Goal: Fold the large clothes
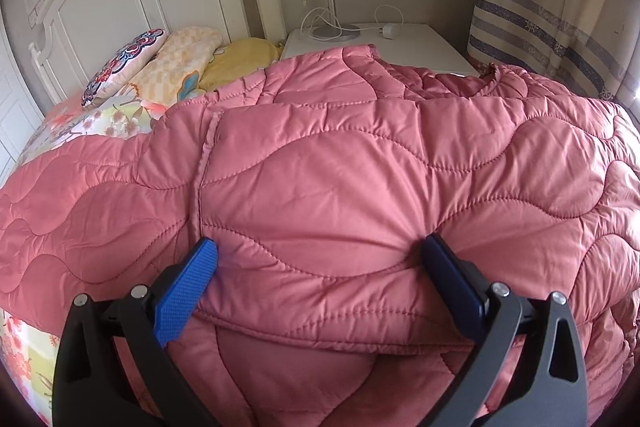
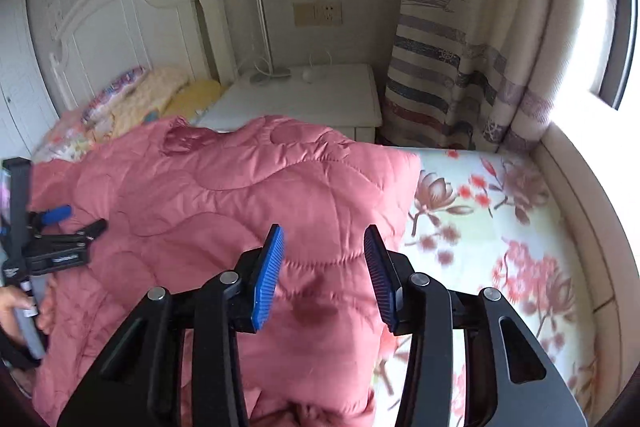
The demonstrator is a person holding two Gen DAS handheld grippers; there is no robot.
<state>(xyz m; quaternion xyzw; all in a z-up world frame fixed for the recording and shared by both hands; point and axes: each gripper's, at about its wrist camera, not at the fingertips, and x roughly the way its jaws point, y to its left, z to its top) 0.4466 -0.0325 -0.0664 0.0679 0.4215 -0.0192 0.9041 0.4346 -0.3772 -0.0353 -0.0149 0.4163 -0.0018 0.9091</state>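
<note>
The pink coat (image 1: 360,167) is lying spread on the bed (image 2: 500,211), partly folded, 1 flap over its near edge. The left gripper (image 1: 320,267) is sitting wide apart, pressing on that flap. The right gripper (image 2: 324,263) is hanging over the coat's right edge, jaws apart, holding nothing. Next, I think, it needs to grab that edge.

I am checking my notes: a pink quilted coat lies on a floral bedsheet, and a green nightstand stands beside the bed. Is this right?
Not quite: the nightstand is white, not green, as the right wrist view shows. The rest holds: the pink quilted coat lies on the floral bedsheet, with the nightstand beside the bed.
</note>
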